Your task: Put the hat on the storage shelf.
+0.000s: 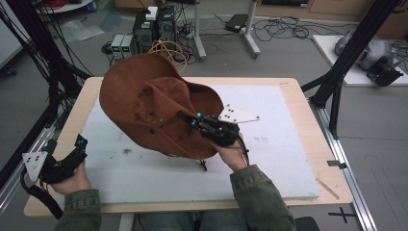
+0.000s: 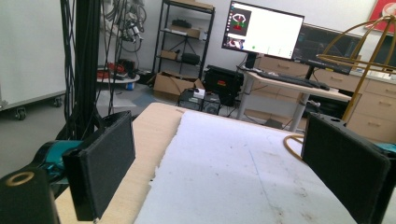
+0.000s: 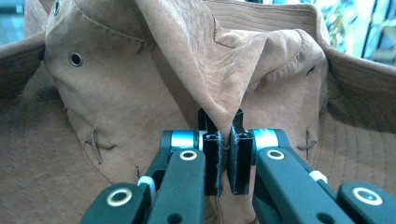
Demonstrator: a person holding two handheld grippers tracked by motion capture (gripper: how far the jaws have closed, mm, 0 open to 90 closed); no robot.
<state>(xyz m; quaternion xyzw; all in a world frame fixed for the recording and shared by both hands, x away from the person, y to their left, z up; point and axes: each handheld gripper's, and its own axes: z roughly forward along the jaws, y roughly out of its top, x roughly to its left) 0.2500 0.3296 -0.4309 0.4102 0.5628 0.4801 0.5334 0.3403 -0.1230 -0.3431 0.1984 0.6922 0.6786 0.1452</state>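
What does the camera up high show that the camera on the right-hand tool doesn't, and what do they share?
High view alone: the whole table with its white board, the left gripper held open at the table's left edge, and both forearms. Right gripper view alone: the close detail, a fold of the hat's crown pinched between the fingers, plus metal eyelets and stitching. Shared: the brown hat and the right gripper shut on it.

White mat on wooden table
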